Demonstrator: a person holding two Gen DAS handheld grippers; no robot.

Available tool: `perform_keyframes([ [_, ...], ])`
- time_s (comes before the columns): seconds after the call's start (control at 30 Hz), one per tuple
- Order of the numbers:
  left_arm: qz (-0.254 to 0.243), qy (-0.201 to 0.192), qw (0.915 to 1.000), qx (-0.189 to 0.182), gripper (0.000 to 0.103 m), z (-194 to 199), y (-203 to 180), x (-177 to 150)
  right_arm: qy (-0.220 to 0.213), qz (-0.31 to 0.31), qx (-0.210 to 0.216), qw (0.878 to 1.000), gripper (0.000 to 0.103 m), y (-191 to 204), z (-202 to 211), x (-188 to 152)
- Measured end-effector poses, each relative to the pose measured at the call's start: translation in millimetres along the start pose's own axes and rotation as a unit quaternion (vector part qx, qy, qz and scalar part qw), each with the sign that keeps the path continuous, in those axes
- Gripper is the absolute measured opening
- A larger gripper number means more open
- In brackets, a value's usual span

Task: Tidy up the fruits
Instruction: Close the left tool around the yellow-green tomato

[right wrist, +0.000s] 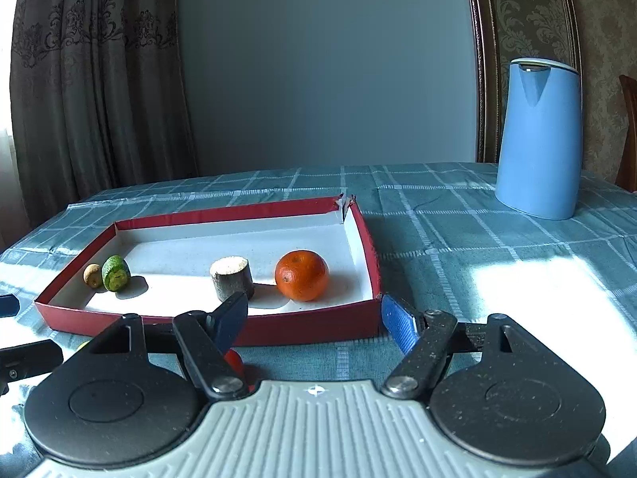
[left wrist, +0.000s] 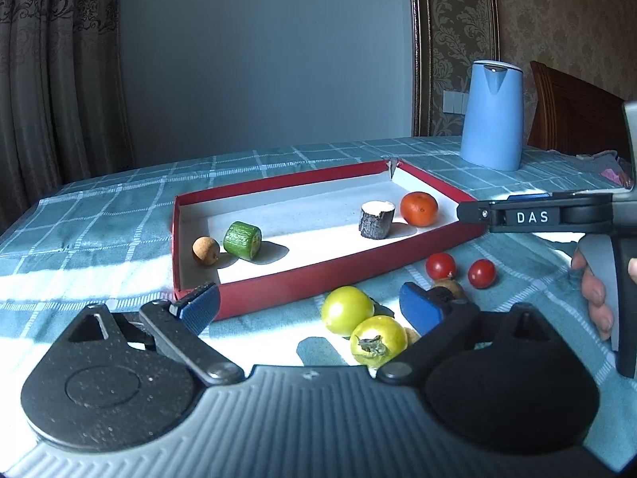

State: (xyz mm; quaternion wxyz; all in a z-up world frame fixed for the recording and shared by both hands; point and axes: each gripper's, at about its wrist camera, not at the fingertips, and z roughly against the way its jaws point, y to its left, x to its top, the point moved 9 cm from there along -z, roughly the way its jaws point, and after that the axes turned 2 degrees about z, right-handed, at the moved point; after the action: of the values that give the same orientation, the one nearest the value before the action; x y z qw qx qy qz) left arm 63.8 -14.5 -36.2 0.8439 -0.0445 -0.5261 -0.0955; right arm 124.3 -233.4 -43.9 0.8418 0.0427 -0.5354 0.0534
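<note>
Teal checked tablecloth [right wrist: 458,247], curtain behind, blue kettle [right wrist: 539,139] far right. The red tray [left wrist: 278,290] already holds an orange [left wrist: 419,208], a green chunk [left wrist: 243,240], a small brown fruit [left wrist: 206,251] and a bark-covered stub [left wrist: 377,220]. Loose on the cloth, just outside the tray's near wall: two green tomatoes [left wrist: 347,310], two cherry tomatoes [left wrist: 440,266]. We see our left gripper [left wrist: 310,302] spread wide, nothing in it, with the nearest green tomato right between its fingers, slightly right of centre (round, no long axis to align). Right gripper [right wrist: 314,318] also wide and empty, aimed at the tray's right corner. We judge left the nearer arm for that tomato.
</note>
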Motion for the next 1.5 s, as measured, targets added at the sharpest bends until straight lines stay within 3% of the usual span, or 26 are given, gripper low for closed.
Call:
perform_keyframes([
  [0.13,-0.028,0.032,0.9991,-0.007,0.088,-9.7,-13.0,-9.4,-0.014,-0.009,-0.018,1.000,0.074,-4.7,3.6,1.7],
  [0.33,-0.035,0.044,0.9983,-0.017,0.087,-13.7,-17.3,-13.6,0.007,-0.021,-0.014,1.000,0.074,-7.6,-3.8,-2.0],
  [0.53,-0.057,0.059,0.9963,-0.023,0.078,-18.1,-24.2,-18.7,0.010,-0.018,-0.013,1.000,0.074,-5.5,-3.8,-3.2],
  [0.73,-0.067,0.064,0.9950,-0.035,0.050,-18.5,-31.9,-21.5,0.012,-0.017,-0.012,1.000,0.074,-4.9,-4.2,-3.1],
  [1.5,-0.097,0.066,0.9921,-0.044,0.036,-15.2,-39.2,-25.8,0.025,-0.015,-0.013,0.999,0.074,-4.2,-8.5,-6.3],
])
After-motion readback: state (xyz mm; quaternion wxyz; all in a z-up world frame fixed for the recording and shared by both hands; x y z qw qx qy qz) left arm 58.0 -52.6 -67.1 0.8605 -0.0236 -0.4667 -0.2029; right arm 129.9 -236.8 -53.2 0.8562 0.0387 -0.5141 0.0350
